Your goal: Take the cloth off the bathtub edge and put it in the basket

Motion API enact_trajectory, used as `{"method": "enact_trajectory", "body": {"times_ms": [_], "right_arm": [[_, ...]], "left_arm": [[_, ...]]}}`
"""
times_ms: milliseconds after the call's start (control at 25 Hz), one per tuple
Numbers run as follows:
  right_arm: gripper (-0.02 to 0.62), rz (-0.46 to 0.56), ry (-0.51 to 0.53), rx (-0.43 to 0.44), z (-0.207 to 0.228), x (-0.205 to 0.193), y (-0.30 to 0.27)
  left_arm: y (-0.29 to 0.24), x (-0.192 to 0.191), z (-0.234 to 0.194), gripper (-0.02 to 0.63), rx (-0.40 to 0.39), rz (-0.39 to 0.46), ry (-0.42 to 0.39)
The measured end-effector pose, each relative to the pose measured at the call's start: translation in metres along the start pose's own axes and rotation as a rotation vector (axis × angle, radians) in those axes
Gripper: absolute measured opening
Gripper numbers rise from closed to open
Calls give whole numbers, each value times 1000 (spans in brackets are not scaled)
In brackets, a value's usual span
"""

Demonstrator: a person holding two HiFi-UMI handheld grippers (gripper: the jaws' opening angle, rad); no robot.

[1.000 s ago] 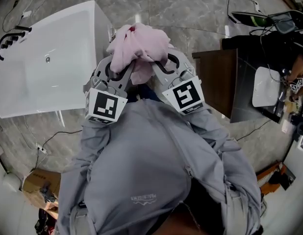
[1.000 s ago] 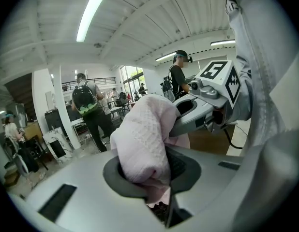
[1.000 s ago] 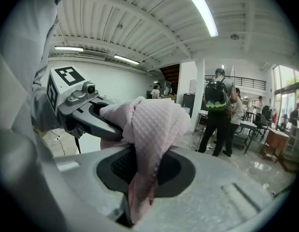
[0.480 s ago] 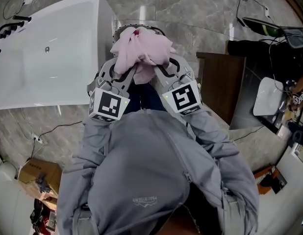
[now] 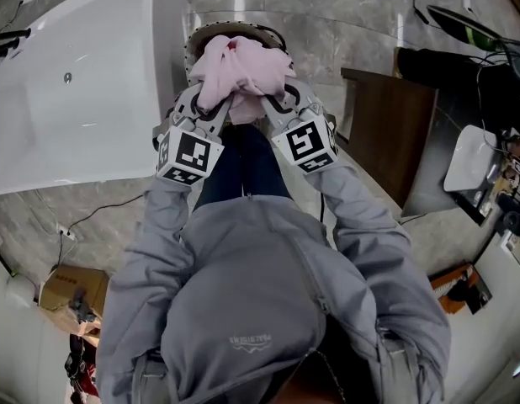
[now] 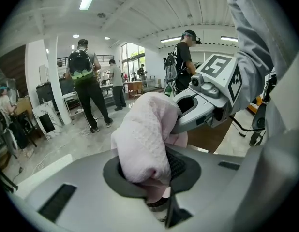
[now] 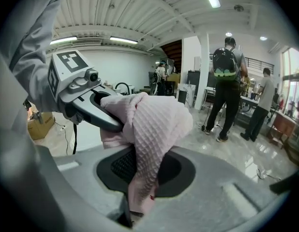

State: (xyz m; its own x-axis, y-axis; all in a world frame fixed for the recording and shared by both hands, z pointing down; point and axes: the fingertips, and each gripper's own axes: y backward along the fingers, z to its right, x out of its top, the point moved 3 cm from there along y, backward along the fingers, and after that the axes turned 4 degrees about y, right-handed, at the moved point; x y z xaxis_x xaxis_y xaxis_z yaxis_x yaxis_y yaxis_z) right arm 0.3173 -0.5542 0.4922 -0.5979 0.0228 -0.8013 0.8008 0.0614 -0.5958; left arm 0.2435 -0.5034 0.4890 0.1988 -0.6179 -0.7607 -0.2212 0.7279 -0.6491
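A pink waffle-weave cloth (image 5: 241, 67) hangs bunched between my two grippers, above a round basket whose rim (image 5: 193, 39) shows behind it. My left gripper (image 5: 216, 101) is shut on the cloth's left side and my right gripper (image 5: 265, 101) on its right side. In the left gripper view the cloth (image 6: 143, 138) fills my jaws (image 6: 156, 180), with the right gripper (image 6: 207, 98) beyond. In the right gripper view the cloth (image 7: 150, 124) drapes down through the jaws (image 7: 140, 187), and the left gripper (image 7: 86, 98) is beside it. The white bathtub (image 5: 75, 99) lies to the left.
A dark brown cabinet (image 5: 393, 133) stands to the right of the basket. A cardboard box (image 5: 71, 289) and cables lie on the marble floor at lower left. Several people (image 7: 227, 81) stand in the room beyond. Equipment crowds the right edge.
Both grippers have carried the cloth forward, away from the bathtub edge, until it hangs over the basket. The grip on the cloth is unchanged.
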Motion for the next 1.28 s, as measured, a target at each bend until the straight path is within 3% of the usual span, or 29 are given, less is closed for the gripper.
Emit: {"method": "enact_trajectory", "body": {"times_ms": [280, 560, 640, 720, 840, 1080, 1280], "right_arm": [[71, -87, -28, 46, 7, -65, -62], [73, -237, -22, 129, -9, -126, -117], [85, -316, -7, 139, -12, -146, -129], [118, -434, -11, 160, -13, -174, -137], [254, -534, -45, 192, -13, -203, -140], [281, -534, -49, 209, -7, -205, -139], [281, -522, -30, 205, -7, -193, -141]], "left_arm": [[-64, -60, -15, 66, -37, -71, 77], [-107, -126, -19, 67, -87, -214, 128], [-119, -144, -18, 106, -115, -277, 155], [-131, -165, -15, 227, -147, -372, 189], [-135, -191, -17, 274, -147, -469, 216], [-130, -199, -25, 282, -146, -475, 186], [-130, -184, -29, 282, -153, -427, 193]]}}
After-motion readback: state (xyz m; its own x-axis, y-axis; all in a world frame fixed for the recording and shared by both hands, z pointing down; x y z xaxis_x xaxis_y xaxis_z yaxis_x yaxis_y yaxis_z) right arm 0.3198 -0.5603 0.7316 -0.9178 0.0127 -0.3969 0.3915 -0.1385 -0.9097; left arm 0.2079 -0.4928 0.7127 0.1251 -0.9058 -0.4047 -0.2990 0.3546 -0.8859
